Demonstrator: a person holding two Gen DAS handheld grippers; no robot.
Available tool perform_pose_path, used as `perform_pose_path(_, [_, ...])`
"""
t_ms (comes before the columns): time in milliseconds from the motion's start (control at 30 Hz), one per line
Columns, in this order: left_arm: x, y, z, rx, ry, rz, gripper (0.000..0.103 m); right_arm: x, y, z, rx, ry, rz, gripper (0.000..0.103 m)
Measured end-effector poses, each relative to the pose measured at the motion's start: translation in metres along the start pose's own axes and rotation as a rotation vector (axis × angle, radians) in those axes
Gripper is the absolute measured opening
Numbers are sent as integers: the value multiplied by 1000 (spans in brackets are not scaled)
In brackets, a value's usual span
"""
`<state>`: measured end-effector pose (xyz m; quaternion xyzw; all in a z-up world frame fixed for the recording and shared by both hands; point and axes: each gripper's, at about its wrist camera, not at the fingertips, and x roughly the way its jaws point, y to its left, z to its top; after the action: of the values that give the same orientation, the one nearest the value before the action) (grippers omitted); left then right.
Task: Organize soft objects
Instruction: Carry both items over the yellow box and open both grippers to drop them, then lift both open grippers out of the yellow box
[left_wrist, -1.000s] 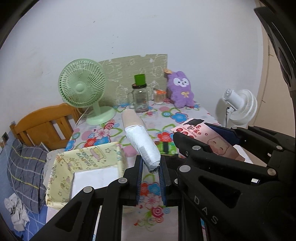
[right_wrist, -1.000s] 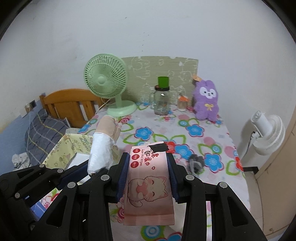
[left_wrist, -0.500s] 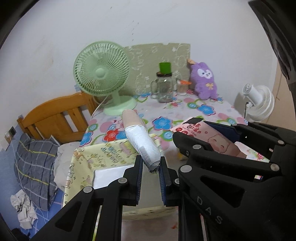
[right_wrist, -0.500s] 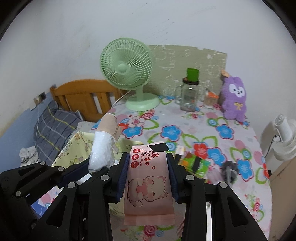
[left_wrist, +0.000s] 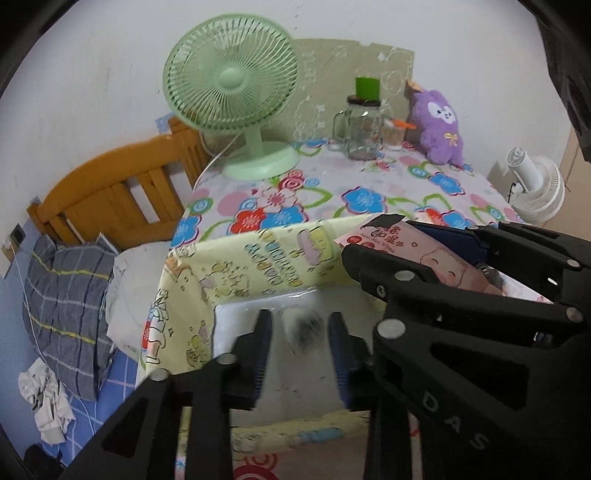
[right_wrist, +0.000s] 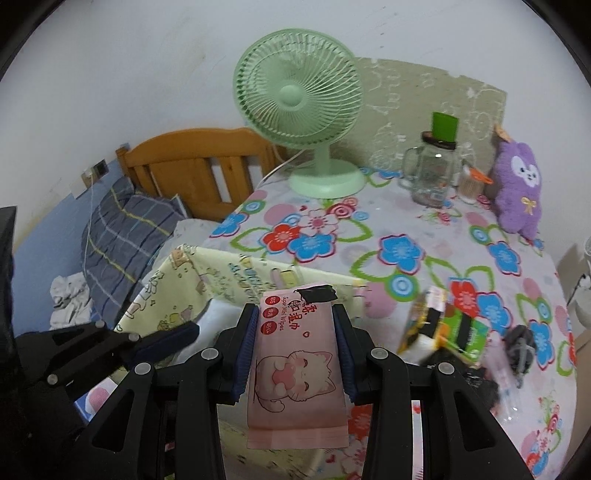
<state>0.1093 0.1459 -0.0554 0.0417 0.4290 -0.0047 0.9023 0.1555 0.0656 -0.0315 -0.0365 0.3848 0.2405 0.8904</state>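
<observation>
Right hand-held gripper (right_wrist: 295, 350) clamping wipes pack (right_wrist: 297, 365) above yellow box (right_wrist: 207, 280), fan (right_wrist: 299, 96) behind.

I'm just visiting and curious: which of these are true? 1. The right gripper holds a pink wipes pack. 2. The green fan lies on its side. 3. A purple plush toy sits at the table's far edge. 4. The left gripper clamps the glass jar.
1. True: the right gripper is shut on the wipes pack.
2. False: the green fan stands upright on its base.
3. True: the plush toy sits by the wall.
4. False: the left gripper is opening over the yellow box; the jar stands far off.
</observation>
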Motion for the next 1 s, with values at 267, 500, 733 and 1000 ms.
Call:
perform_pose_path(267, [18,10,-5,16,27,-8,76,30,8,-3,13,74,36,44])
perform_pose_path(500, [26,12,-7,20,26,-39,88,42,10,-7,19,111,8,64])
perform_pose_path(733, [33,10,-7,32,30,-71,93,43,8,-12,-16,129,-114,64])
perform_pose_path(1000, [22,0,-4,44,-3,-78,95,32,-4,-10,23,115,-87,65])
